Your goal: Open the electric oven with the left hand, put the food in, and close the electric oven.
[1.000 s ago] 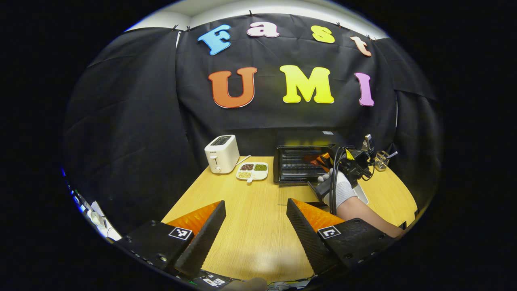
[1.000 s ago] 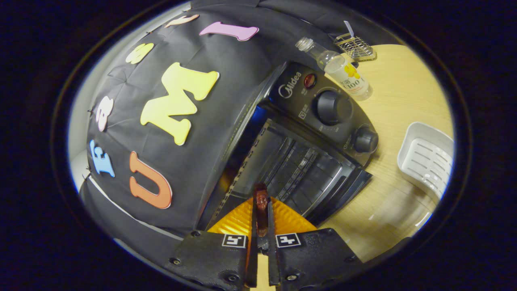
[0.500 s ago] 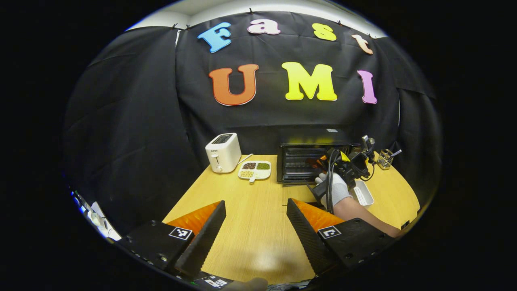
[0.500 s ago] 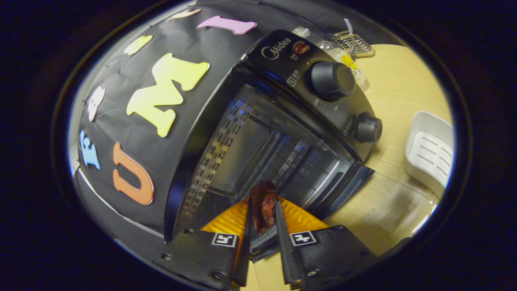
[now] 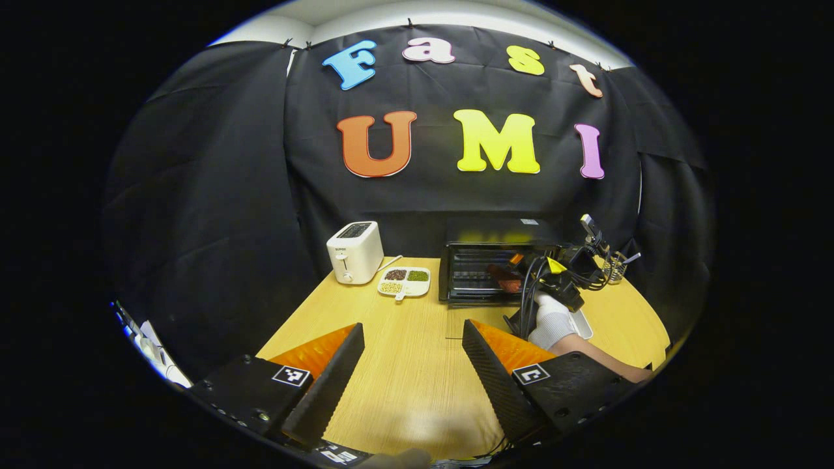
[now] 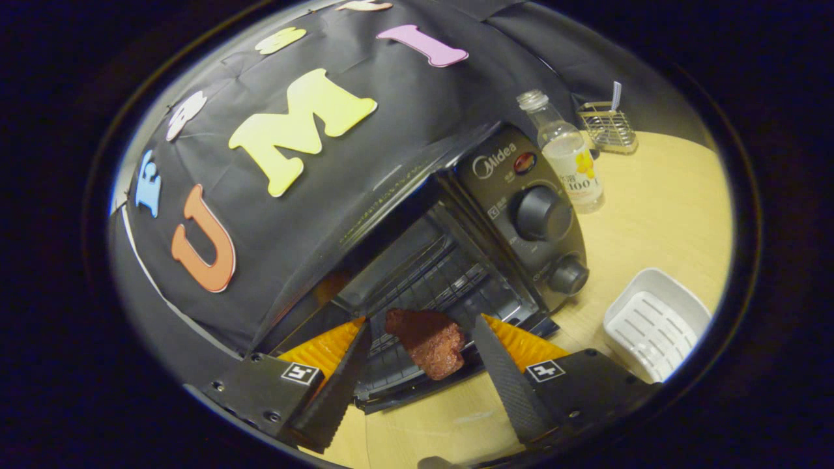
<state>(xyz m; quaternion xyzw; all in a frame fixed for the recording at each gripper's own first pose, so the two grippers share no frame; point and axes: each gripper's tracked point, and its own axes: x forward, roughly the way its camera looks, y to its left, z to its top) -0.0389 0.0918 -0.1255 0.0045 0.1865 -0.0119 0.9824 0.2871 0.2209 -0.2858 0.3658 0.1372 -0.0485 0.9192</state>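
The black electric oven [image 6: 521, 195] stands with its door down and its rack showing. A reddish-brown piece of food [image 6: 430, 342] lies at the front of the rack, free of both fingers. My right gripper [image 6: 422, 320] is open, one finger on each side of the food and apart from it. In the left gripper view the oven [image 5: 485, 270] sits at the back of the table, and a gloved hand holds the right gripper [image 5: 516, 266] at its mouth. My left gripper [image 5: 410, 355] hangs open over the near table, holding nothing.
A white toaster [image 5: 355, 259] and a divided plate of grains [image 5: 405, 281] stand left of the oven. Right of the oven are a clear bottle [image 6: 570, 159], a wire holder [image 6: 606, 124] and a white tray [image 6: 655, 322]. The wooden table [image 5: 404, 365] lies between.
My right gripper opened and let go of the food, which now lies on the oven rack, and it drew back a little. The left gripper barely moved.
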